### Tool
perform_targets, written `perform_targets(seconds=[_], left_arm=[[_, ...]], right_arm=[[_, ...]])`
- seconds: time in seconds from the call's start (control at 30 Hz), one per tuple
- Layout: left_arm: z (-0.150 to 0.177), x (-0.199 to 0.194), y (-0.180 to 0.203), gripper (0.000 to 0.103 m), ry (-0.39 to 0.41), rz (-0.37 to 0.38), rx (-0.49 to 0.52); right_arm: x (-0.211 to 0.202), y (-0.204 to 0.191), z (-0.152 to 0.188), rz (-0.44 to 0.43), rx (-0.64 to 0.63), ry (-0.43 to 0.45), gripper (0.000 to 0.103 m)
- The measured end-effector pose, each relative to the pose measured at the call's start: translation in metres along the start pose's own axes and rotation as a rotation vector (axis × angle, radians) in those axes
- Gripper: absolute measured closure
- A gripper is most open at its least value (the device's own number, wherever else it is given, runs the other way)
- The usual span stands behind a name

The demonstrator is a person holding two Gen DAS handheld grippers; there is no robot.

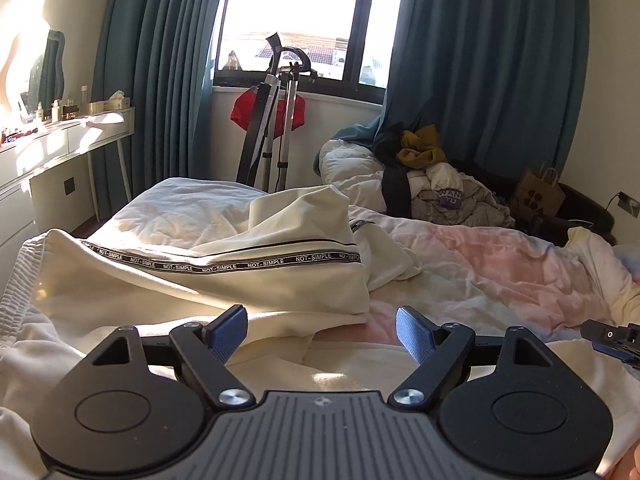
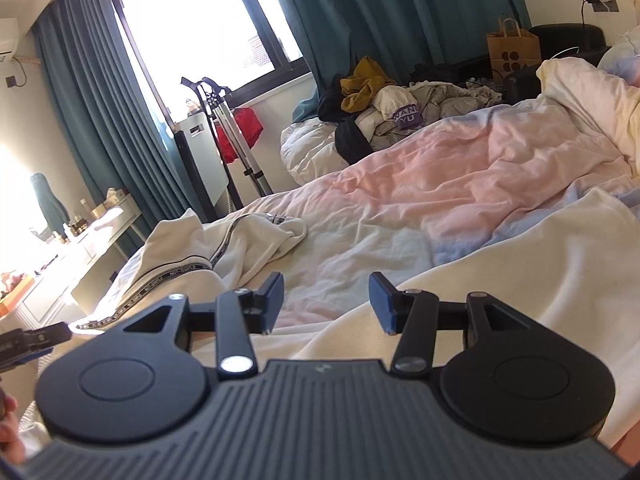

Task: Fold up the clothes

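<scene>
A cream garment with a black "NOT-SIMPLE" tape stripe lies crumpled on the bed, its ribbed hem at the near left. My left gripper hovers open just in front of it, over more cream cloth, with nothing between its blue pads. In the right wrist view the same garment is bunched at the left, and a flat cream panel runs along the near right. My right gripper stands open above the bedding, its jaws apart and empty. Each gripper shows at the other view's edge: the right gripper, the left gripper.
The bed has a rumpled pink and white duvet. A pile of other clothes and a brown paper bag sit at the far side. A white dressing table stands left, and a garment steamer stand by the window.
</scene>
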State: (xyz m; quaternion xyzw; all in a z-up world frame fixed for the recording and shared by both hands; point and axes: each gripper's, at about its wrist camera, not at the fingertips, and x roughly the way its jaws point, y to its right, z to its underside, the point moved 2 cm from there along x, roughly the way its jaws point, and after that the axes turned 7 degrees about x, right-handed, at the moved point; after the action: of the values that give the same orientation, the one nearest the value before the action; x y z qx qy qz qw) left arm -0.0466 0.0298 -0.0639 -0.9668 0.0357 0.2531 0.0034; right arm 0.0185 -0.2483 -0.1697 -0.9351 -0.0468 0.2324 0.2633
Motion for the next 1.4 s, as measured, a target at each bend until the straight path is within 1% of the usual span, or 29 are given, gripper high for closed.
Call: perform_targets(seconds=[0.13, 0.2, 0.27, 0.37, 0.4, 0.47, 0.53, 0.63, 0.7, 0.77, 0.8, 0.83, 0.87, 0.9, 0.93, 1.07, 1.2, 1.3, 1.4], left_arm=[[0.014, 0.043, -0.008, 0.02, -0.049, 0.02, 0.0], [0.022, 0.057, -0.015, 0.02, -0.072, 0.011, -0.003], [0.027, 0.068, -0.024, 0.02, -0.08, 0.007, -0.012], [0.033, 0.084, -0.041, 0.02, -0.096, 0.038, -0.058], [0.035, 0.09, -0.046, 0.02, -0.1, 0.051, -0.075], [0.037, 0.102, -0.056, 0.02, -0.107, 0.077, -0.109], [0.042, 0.114, -0.068, 0.02, -0.109, 0.11, -0.15], [0.047, 0.129, -0.086, 0.02, -0.102, 0.156, -0.21], [0.05, 0.139, -0.096, 0.02, -0.097, 0.183, -0.253], [0.051, 0.146, -0.104, 0.02, -0.087, 0.214, -0.293], [0.053, 0.149, -0.107, 0.02, -0.078, 0.228, -0.304], [0.054, 0.152, -0.11, 0.02, -0.073, 0.236, -0.317], [0.055, 0.154, -0.113, 0.02, -0.068, 0.245, -0.33], [0.056, 0.157, -0.116, 0.02, -0.063, 0.253, -0.342], [0.056, 0.156, -0.118, 0.02, -0.057, 0.254, -0.348], [0.054, 0.156, -0.124, 0.02, -0.033, 0.257, -0.372], [0.051, 0.148, -0.125, 0.02, -0.005, 0.248, -0.378], [0.047, 0.138, -0.123, 0.02, 0.014, 0.251, -0.378], [0.044, 0.131, -0.121, 0.02, 0.032, 0.253, -0.365]], right_arm=[[0.016, -0.002, 0.007, -0.048, 0.027, -0.071, 0.052], [0.034, -0.005, 0.006, -0.084, 0.07, -0.136, 0.052], [0.059, -0.012, 0.0, -0.106, 0.07, -0.187, 0.052], [0.109, -0.031, -0.011, -0.081, 0.025, -0.225, 0.052], [0.13, -0.037, -0.014, -0.085, 0.023, -0.243, 0.052], [0.177, -0.045, -0.016, -0.11, 0.056, -0.279, 0.052], [0.226, -0.048, -0.015, -0.121, 0.12, -0.311, 0.052], [0.279, -0.048, -0.007, -0.113, 0.218, -0.308, 0.052], [0.307, -0.048, 0.0, -0.112, 0.274, -0.309, 0.052], [0.33, -0.05, 0.004, -0.081, 0.287, -0.306, 0.052], [0.334, -0.052, 0.003, -0.074, 0.286, -0.291, 0.053], [0.338, -0.053, 0.002, -0.069, 0.286, -0.274, 0.06], [0.339, -0.055, -0.001, -0.047, 0.266, -0.254, 0.07], [0.335, -0.057, -0.005, -0.043, 0.253, -0.229, 0.086], [0.331, -0.059, -0.01, -0.04, 0.241, -0.204, 0.095], [0.298, -0.067, -0.033, -0.046, 0.224, -0.11, 0.097], [0.247, -0.065, -0.07, -0.034, 0.206, 0.003, 0.098], [0.208, -0.05, -0.108, 0.021, 0.191, 0.101, 0.098], [0.167, -0.021, -0.143, 0.088, 0.189, 0.189, 0.098]])
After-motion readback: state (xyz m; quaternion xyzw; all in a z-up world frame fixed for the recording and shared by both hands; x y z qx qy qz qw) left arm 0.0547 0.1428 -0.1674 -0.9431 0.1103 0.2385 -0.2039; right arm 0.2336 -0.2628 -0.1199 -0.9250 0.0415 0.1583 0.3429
